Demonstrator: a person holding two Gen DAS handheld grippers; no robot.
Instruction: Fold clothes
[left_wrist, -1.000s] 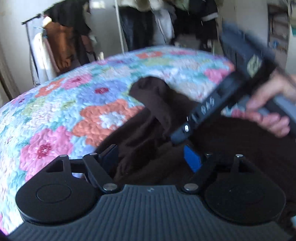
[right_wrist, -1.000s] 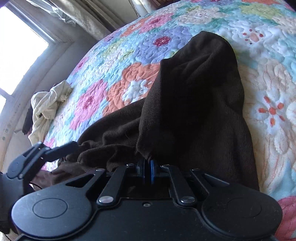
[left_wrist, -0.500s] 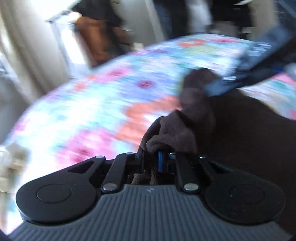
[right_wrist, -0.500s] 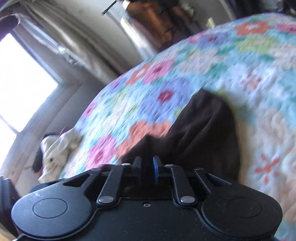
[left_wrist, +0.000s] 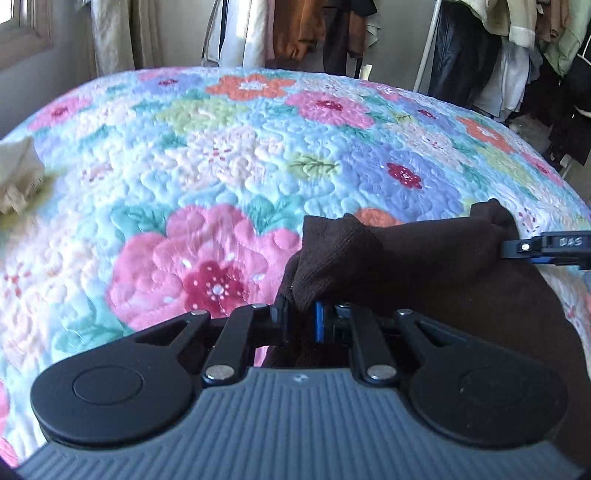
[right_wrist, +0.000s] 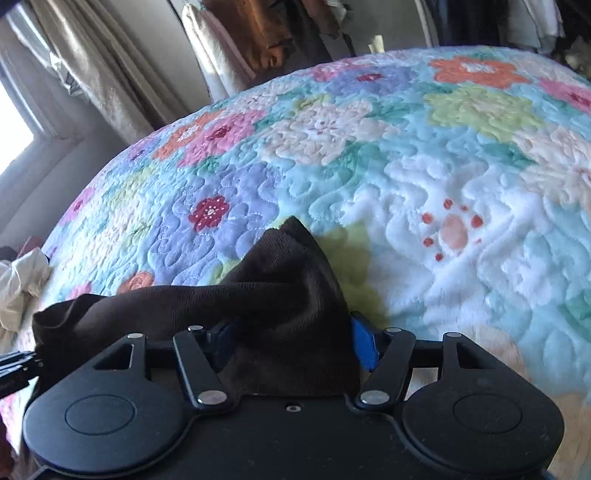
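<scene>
Here the brown garment (left_wrist: 424, 266) stretches sideways between left gripper (left_wrist: 301, 317) (clamped) and right gripper (right_wrist: 291, 343), just opening.

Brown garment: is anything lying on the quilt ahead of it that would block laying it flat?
Nothing visible does. The brown garment is pinched in the left gripper, and its other corner sits between the right gripper jaws, which have just been opening. The floral quilt ahead is bare; a cream cloth lies off at its edge.
</scene>
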